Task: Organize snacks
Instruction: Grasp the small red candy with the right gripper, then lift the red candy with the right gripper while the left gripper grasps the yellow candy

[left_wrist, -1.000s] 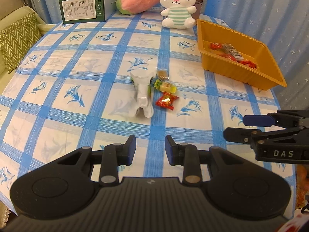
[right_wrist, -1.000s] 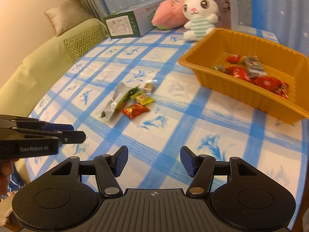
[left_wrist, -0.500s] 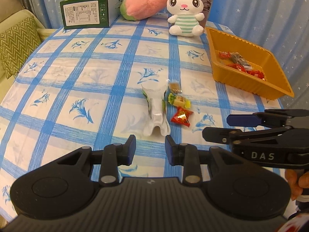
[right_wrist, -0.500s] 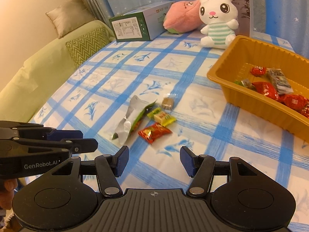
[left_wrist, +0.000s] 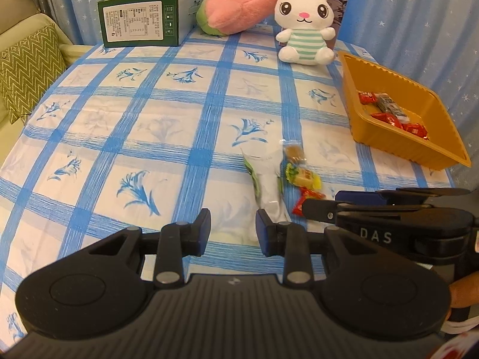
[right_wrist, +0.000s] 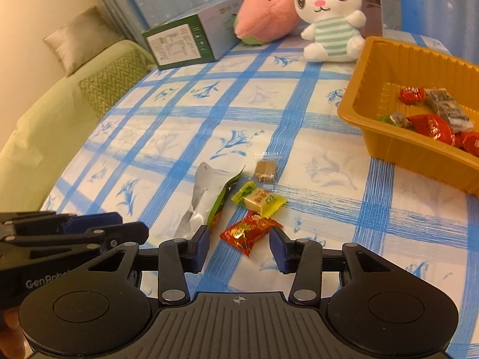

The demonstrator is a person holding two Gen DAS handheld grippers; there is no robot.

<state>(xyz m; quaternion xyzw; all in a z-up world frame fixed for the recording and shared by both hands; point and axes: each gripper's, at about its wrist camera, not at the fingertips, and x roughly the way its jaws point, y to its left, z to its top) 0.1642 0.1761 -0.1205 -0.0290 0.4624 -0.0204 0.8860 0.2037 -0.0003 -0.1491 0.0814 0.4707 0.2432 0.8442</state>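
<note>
Checked tablecloth (right_wrist: 179,125), four loose snacks (right_wrist: 259,199), one orange tray (right_wrist: 374,68); left claw (left_wrist: 233,229) apart, right claw (right_wrist: 239,246) apart, just narrowing, empty

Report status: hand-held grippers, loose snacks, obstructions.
Right hand-held gripper open, jaws just closing, straddling red candy. Left hand-held gripper open, empty. Nothing blocking tray.

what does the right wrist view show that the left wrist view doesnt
Only the right wrist view: the right gripper, jaws just closing, straddling the red candy without touching it; a plain beige cushion on the sofa.

Only the left wrist view: the left gripper open from behind, its right finger overlapping the white pouch; much of the red candy is hidden there.

Both: the yellow candy, brown candy, orange tray, bunny plush, green box.
</note>
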